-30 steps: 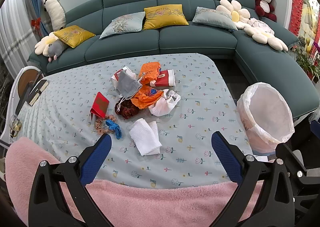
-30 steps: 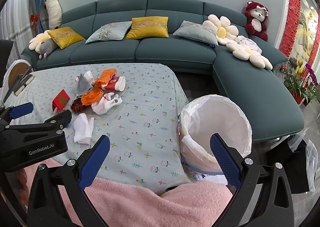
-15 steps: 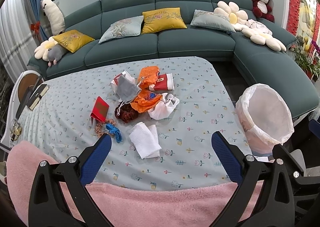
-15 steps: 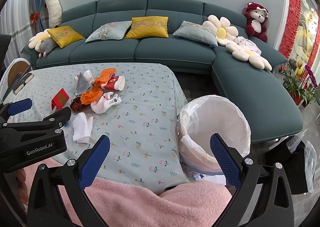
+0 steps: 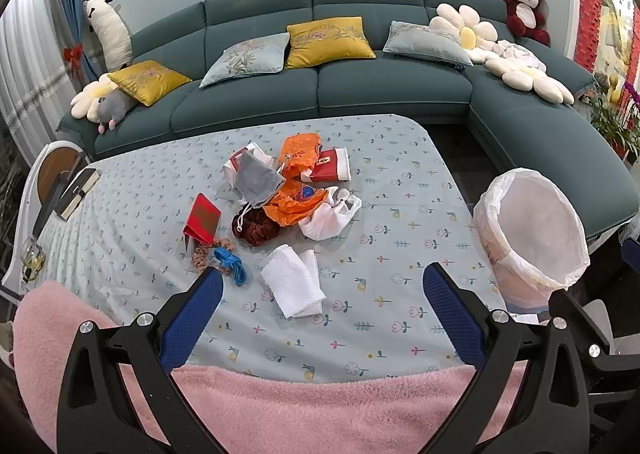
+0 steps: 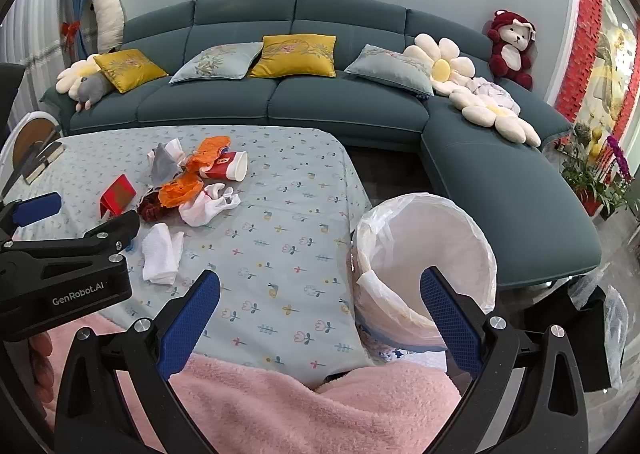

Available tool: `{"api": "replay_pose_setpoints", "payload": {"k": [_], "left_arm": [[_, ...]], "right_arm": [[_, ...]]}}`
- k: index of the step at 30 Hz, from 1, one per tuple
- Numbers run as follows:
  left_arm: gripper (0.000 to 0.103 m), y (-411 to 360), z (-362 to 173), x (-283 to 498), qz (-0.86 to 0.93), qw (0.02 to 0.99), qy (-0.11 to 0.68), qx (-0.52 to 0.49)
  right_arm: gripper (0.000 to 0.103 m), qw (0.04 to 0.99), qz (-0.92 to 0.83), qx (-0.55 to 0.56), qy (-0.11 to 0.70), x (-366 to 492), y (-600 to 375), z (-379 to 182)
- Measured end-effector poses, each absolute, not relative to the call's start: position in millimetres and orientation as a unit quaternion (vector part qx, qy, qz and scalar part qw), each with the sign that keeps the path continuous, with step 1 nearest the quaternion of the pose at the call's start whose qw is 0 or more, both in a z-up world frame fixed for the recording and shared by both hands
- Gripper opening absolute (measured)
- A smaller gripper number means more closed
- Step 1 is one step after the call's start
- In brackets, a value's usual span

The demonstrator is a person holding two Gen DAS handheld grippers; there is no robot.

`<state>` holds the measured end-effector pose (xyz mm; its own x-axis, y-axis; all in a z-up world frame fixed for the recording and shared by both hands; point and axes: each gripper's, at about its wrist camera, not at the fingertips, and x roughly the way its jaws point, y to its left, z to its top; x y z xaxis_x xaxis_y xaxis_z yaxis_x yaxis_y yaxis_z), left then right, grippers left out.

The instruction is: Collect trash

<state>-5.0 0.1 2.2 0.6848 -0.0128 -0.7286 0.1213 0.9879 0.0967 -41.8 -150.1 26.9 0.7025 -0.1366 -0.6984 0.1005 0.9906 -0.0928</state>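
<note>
Two grippers: left gripper (image 5: 322, 288), right gripper (image 6: 320, 292), each with two blue-padded fingers (image 5: 192, 318) spread wide, nothing between them. One trash bin (image 5: 532, 238) with one white liner. On the table (image 5: 400, 190), one cluster of litter: two orange plastic bags (image 5: 296, 202), one red paper cup (image 5: 330, 170), one grey pouch (image 5: 256, 178), one red packet (image 5: 203, 219), one dark red scrunchie (image 5: 256, 224), one blue cord (image 5: 232, 265), one folded white towel (image 5: 294, 285), one white plastic bag (image 5: 332, 214). On the sofa (image 5: 360, 90): five cushions, namely two yellow (image 5: 328, 40), three pale blue (image 5: 246, 59); one red plush bear (image 5: 522, 8); one pink blanket (image 5: 300, 406)
</note>
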Motion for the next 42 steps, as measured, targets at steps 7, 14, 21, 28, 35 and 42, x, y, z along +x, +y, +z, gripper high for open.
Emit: {"api": "replay_pose_setpoints", "payload": {"k": [7, 14, 21, 28, 35, 42], "left_arm": [[0.096, 0.3, 1.8, -5.4, -0.037, 0.915, 0.396, 0.068], [0.096, 2.8, 0.8, -6.5, -0.036, 0.915, 0.397, 0.064], [0.096, 8.2, -0.9, -6.8, -0.035, 0.915, 0.399, 0.058], [0.096, 16.3, -2.4, -6.1, -0.037, 0.914, 0.402, 0.050], [0.096, 26.2, -4.7, -5.4, -0.048, 0.910, 0.409, 0.040], [0.096, 43.4, -9.7, -0.7, -0.065, 0.906, 0.416, 0.035]], "right_arm": [[0.096, 0.922, -0.069, -0.024, 0.381, -44.2, -149.7, 25.9], [0.096, 0.922, -0.072, -0.029, 0.380, -45.4, -146.0, 26.7], [0.096, 0.920, -0.072, -0.027, 0.384, -45.2, -143.2, 26.1], [0.096, 0.915, -0.075, -0.024, 0.395, -42.9, -135.7, 26.0], [0.096, 0.917, -0.089, -0.014, 0.388, -44.0, -131.8, 28.9], [0.096, 0.918, -0.093, -0.012, 0.386, -39.9, -116.9, 26.5]]}}
